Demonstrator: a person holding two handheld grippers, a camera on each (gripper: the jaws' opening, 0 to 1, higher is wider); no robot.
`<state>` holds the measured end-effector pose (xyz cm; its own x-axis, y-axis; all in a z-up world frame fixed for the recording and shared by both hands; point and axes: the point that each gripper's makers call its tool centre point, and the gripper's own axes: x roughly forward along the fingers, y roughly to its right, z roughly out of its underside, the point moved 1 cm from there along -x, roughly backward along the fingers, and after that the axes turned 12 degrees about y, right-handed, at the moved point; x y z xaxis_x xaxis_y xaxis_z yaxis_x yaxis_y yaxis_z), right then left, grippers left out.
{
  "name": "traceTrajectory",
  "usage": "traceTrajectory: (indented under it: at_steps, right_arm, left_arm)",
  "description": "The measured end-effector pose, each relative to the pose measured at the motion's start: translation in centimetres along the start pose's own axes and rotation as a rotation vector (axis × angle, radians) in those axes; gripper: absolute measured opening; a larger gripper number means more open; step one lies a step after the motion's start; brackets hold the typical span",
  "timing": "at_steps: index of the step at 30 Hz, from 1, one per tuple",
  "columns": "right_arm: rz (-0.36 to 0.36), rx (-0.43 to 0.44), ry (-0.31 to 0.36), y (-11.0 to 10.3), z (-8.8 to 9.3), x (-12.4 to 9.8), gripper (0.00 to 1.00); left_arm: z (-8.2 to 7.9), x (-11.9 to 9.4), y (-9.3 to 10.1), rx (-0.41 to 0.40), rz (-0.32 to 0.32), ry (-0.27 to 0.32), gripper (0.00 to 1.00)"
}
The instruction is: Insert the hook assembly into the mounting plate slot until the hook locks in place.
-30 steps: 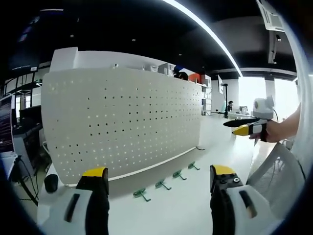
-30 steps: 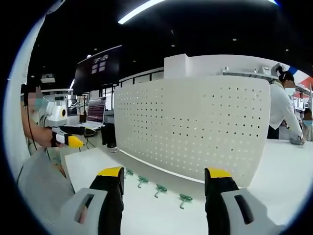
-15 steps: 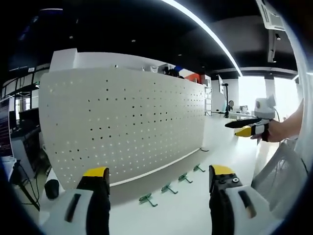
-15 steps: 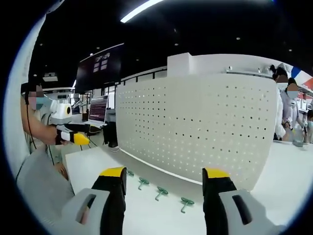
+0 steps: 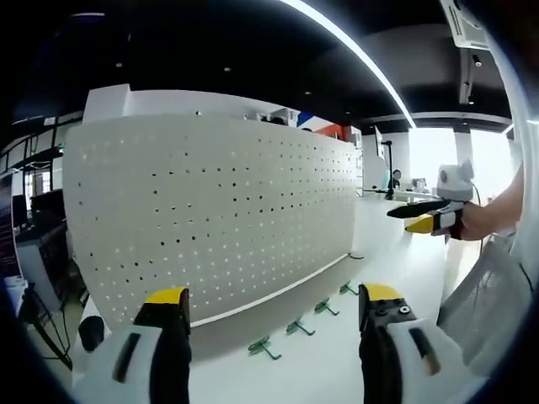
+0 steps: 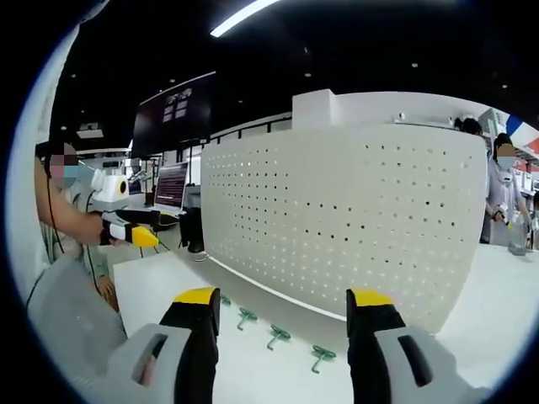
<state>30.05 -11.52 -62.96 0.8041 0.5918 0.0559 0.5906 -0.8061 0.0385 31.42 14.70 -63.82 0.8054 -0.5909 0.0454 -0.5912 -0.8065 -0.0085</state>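
1. No text, label, brand or number could be read in either view.
2. A dark wall screen (image 6: 174, 112) and a laptop (image 6: 171, 187) in the right gripper view showed lit content, too small and blurred to make out.

My left gripper (image 5: 269, 307) and right gripper (image 6: 282, 307) share grey bodies, black fingers (image 5: 168, 353) capped yellow; my clothing looks grey.
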Motion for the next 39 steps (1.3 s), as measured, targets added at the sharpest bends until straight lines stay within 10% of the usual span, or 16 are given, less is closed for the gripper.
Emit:
traceTrajectory:
  at_steps: [39]
  right_arm:
    - [-0.024,0.008,-0.015,0.0,0.6,0.9,0.54]
  left_arm:
    - [3.2,2.0,-1.5,0.111,0.104,-0.18,0.8]
